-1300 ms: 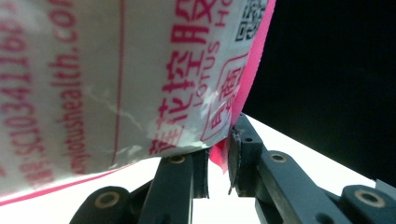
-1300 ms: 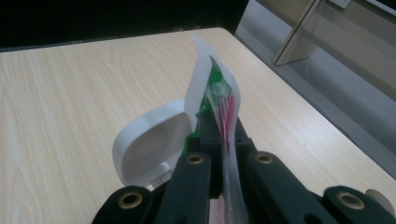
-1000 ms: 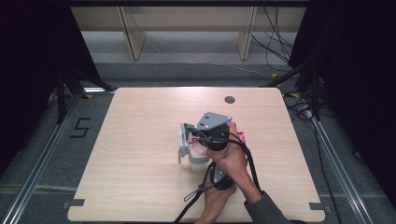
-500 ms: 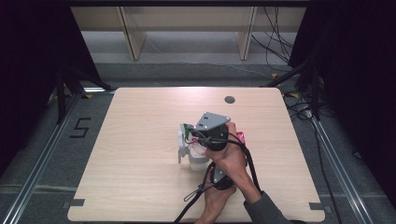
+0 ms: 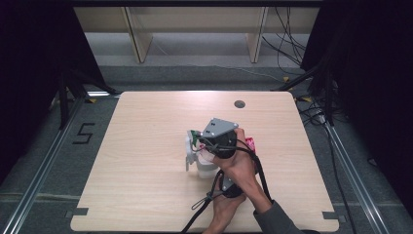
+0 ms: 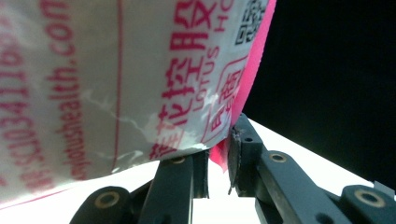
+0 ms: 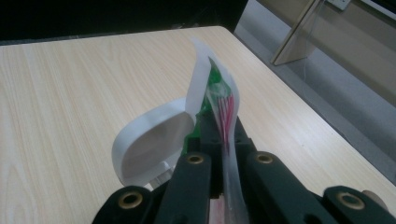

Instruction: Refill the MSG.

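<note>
1. Two grippers meet over the middle of the desk [image 5: 146,146], both gripping one thin plastic packet [image 6: 140,79] with pink print, held in the air just above a white cup [image 5: 204,168].
2. The left gripper [image 6: 217,161] has its jaws narrowed onto the packet's pink lower corner, the film pinched between the pads.
3. The right gripper [image 7: 224,135] is clamped tight on another edge of the same packet, where the film shows green and pink stripes; the packet stands up from its jaws on edge.
4. In the right gripper view a white hinged lid [image 7: 152,142] stands open beside the jaws, so the cup below looks ready to receive something.
5. The step in hand looks like tearing the packet open, or holding it taut before emptying it into the cup.
6. The next move probably calls for pulling the two grips apart with a slight twist, keeping the opening over the cup so nothing spills on the desk.
</note>
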A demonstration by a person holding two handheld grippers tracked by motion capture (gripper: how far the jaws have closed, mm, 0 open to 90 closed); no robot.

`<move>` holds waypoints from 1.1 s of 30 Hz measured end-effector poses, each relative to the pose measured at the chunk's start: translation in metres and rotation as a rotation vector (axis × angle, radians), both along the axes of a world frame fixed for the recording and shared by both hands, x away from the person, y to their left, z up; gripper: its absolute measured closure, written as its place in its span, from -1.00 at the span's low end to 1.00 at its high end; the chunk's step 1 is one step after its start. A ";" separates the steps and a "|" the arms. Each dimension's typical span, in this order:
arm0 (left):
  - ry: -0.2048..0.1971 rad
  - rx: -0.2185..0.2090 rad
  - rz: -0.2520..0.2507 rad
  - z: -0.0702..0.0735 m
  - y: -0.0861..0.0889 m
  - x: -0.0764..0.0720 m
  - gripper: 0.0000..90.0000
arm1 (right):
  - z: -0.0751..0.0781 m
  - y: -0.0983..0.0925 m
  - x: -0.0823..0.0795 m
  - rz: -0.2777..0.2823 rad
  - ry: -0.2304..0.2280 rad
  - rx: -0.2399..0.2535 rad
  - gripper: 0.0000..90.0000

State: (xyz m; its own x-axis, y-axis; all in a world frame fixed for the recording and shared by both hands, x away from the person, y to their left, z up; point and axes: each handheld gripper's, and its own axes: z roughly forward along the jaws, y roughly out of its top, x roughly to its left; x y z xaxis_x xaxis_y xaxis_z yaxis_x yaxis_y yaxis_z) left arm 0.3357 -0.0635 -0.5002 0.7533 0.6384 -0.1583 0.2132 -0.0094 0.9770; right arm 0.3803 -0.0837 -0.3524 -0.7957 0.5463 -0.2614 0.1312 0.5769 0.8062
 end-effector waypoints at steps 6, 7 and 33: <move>0.000 -0.001 -0.002 0.000 0.000 0.000 0.76 | 0.000 -0.001 -0.001 -0.010 0.018 0.013 1.00; 0.002 0.001 -0.003 0.000 0.000 0.000 0.76 | 0.000 -0.001 -0.001 -0.010 0.015 0.012 1.00; 0.002 0.008 -0.001 0.000 0.001 0.000 0.76 | 0.000 -0.001 0.001 -0.007 0.018 0.010 1.00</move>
State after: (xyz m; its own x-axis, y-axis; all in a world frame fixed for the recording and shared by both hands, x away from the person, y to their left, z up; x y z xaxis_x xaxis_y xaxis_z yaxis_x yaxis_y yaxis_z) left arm 0.3353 -0.0629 -0.5002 0.7535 0.6390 -0.1547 0.2150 -0.0172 0.9765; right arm 0.3813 -0.0849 -0.3528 -0.7963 0.5546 -0.2417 0.1498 0.5679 0.8094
